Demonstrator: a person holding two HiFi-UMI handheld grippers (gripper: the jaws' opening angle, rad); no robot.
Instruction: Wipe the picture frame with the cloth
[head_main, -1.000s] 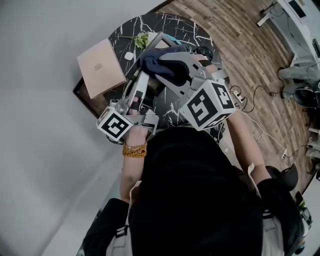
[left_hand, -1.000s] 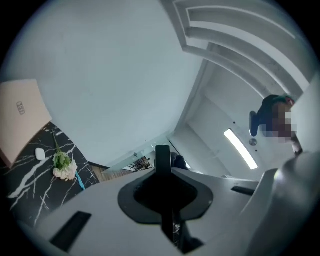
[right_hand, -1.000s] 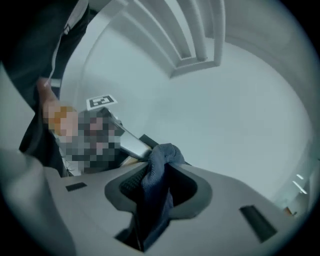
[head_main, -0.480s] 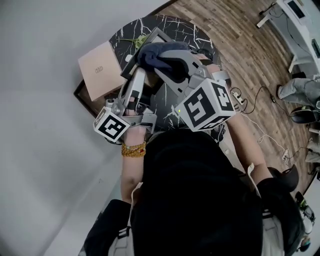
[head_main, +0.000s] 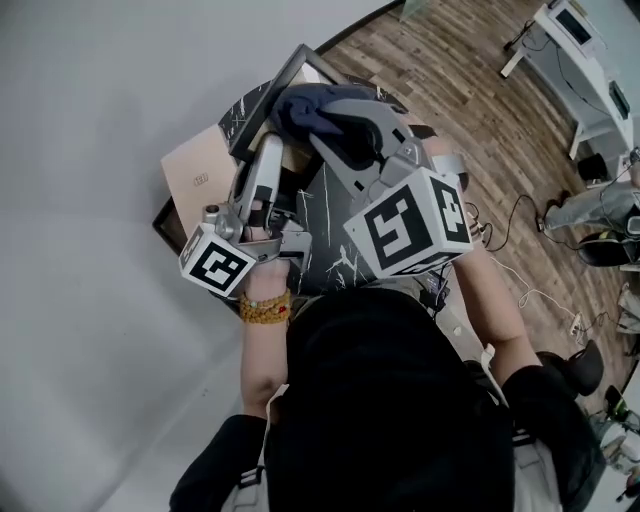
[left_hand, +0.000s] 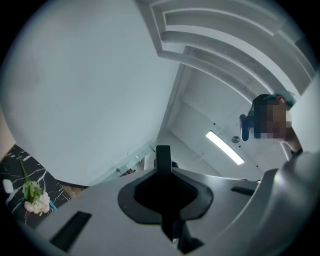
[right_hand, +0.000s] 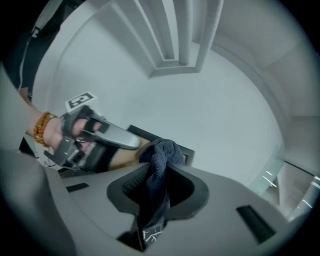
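Note:
The picture frame (head_main: 268, 95) is held up off the table and tilted, its dark edge toward the wall. My left gripper (head_main: 262, 150) is shut on its edge; in the left gripper view only a thin dark strip of the picture frame (left_hand: 163, 154) shows between the jaws of the left gripper (left_hand: 163, 167), which points up at the ceiling. My right gripper (head_main: 305, 118) is shut on a bunched dark blue cloth (head_main: 312, 108). In the right gripper view the cloth (right_hand: 159, 157) lies against the frame (right_hand: 141, 133) in front of the right gripper (right_hand: 155, 172).
A round black marble table (head_main: 335, 245) stands below the grippers, with a pink box (head_main: 195, 178) at its left by the wall. A small flower sprig (left_hand: 33, 194) lies on the table. Wooden floor (head_main: 480, 110) with cables and office furniture is at the right.
Both grippers have risen together, carrying the frame and the cloth up from the table. The frame now stands steeper and nearer the wall in the head view.

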